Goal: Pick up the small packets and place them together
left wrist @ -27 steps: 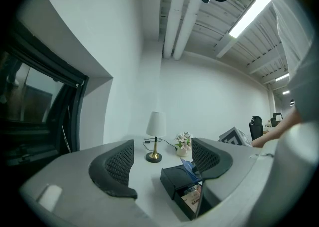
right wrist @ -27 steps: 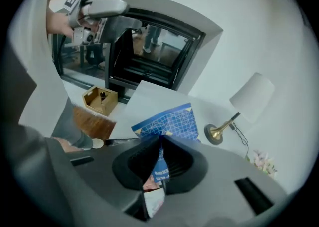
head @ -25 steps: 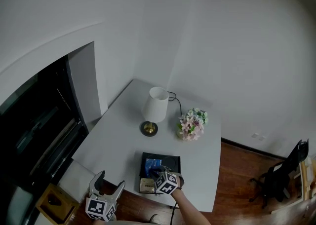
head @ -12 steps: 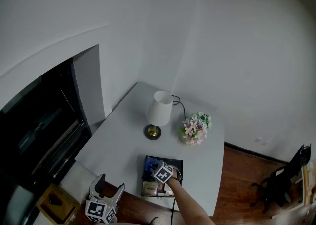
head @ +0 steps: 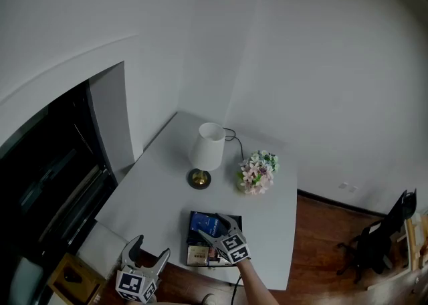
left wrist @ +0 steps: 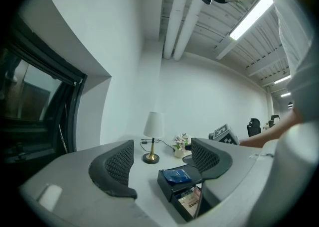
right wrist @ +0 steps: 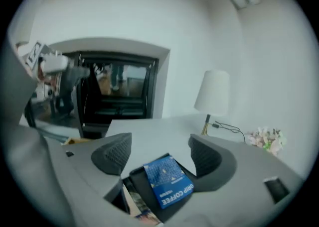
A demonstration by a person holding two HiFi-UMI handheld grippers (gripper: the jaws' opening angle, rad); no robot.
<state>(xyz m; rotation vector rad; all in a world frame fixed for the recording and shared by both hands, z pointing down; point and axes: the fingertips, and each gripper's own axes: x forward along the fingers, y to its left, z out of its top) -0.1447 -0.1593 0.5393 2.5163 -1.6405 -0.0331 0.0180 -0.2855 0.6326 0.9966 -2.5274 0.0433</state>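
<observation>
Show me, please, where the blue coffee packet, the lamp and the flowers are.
blue coffee packet [right wrist: 168,181], right gripper view, middle of its printed face.
lamp [head: 208,146], head view, middle of the white shade.
flowers [head: 257,171], head view, centre of the bunch.

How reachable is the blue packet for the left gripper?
Probably yes: the left gripper is open, empty; the blue packet lies uncovered on the black tray. The right gripper, just opened and empty, hovers nearby.
</observation>
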